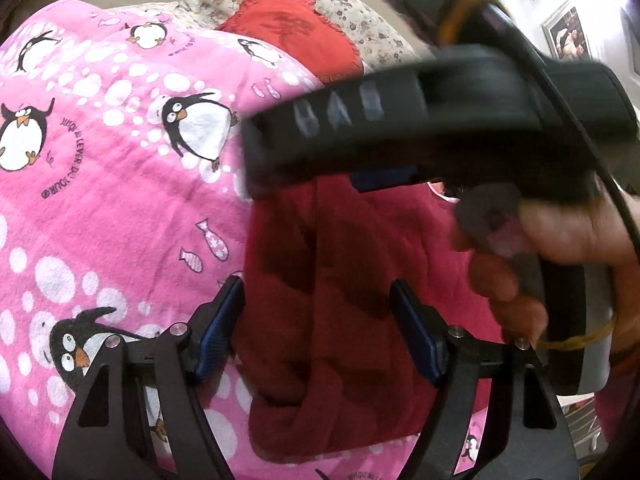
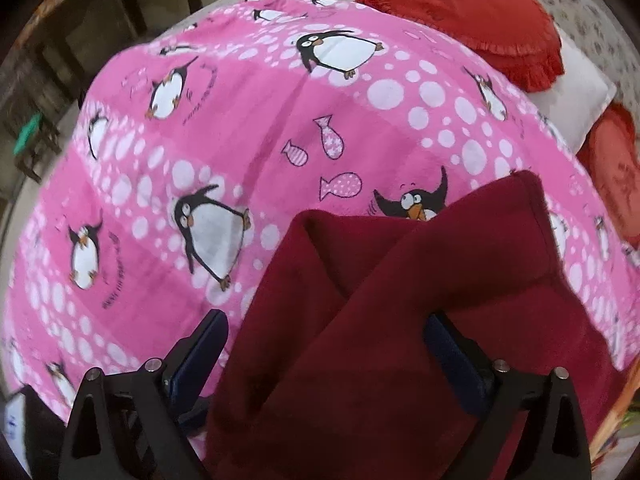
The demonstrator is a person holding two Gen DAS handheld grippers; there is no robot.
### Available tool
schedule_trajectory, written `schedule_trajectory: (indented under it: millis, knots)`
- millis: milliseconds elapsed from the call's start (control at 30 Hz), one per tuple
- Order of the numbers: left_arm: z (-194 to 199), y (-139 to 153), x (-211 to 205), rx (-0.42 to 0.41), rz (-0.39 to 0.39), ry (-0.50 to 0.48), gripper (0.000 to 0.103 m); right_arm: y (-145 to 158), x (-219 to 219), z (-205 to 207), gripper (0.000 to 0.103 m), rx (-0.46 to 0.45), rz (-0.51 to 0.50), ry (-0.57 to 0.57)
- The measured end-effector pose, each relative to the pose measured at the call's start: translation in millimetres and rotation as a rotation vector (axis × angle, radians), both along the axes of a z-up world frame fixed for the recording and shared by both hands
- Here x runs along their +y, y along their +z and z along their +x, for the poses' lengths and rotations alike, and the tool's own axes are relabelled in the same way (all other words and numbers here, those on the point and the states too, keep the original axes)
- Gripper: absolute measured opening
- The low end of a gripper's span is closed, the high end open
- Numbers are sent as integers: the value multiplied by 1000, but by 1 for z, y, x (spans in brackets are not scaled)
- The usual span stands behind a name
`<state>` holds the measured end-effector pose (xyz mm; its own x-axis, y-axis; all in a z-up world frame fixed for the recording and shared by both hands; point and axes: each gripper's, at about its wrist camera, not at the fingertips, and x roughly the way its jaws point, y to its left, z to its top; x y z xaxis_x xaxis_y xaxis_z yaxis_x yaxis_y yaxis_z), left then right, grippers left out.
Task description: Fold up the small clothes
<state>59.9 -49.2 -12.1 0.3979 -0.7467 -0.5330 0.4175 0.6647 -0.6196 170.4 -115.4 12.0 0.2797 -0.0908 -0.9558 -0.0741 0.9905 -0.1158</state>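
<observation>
The dark red garment [image 2: 400,320] is lying on the pink penguin blanket [image 2: 240,140], toward that blanket's near right part, well away from its far edge where the red fringed cushion [image 2: 472,16] is resting on the flowered bedspread [image 1: 360,12]. The garment is sitting already doubled over: two flaps are crossing each other in a V, so a fold looks partly made and the bundle is likely being kept flat on the blanket for the next crease.

The right gripper [image 2: 324,344] is pointing steeply down over the near part of the cloth, its jaws standing wide apart with the fabric lying between them; its blue pads [image 2: 448,344] are not pinching anything. The left gripper [image 1: 316,328] is likewise spread wide, straddling the garment's near left part without clamping it. In the left wrist view the other tool's black body [image 1: 420,132] is crossing blurred above the cloth, with the person's hand [image 1: 560,248] wrapped round its handle.
</observation>
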Motion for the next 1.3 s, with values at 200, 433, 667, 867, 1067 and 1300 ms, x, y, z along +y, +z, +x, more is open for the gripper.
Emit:
schedule_trajectory:
  millis: [200,433,667,867,1067,1300]
  knots:
    - [2,3,-4,1,27,-3,80,27,-32,-38,28,-109,132,27]
    - [3,8,-21,-12,-19,-38,63,38,-50,-58,24,-156,230,17]
    - [11,10,-22,-16,-34,-35,50,26,-42,-33,60,-118,212,-27]
    - [10,8,-24,-31,-8,-35,50,12,-24,-14,71,-63,106,-20]
    - [10,6,-28,-28,3,-35,50,10,-24,-21,67,-93,77,3]
    - [-2,19,-39,-53,69,-72,46,29,-47,-48,28,-144,155,34]
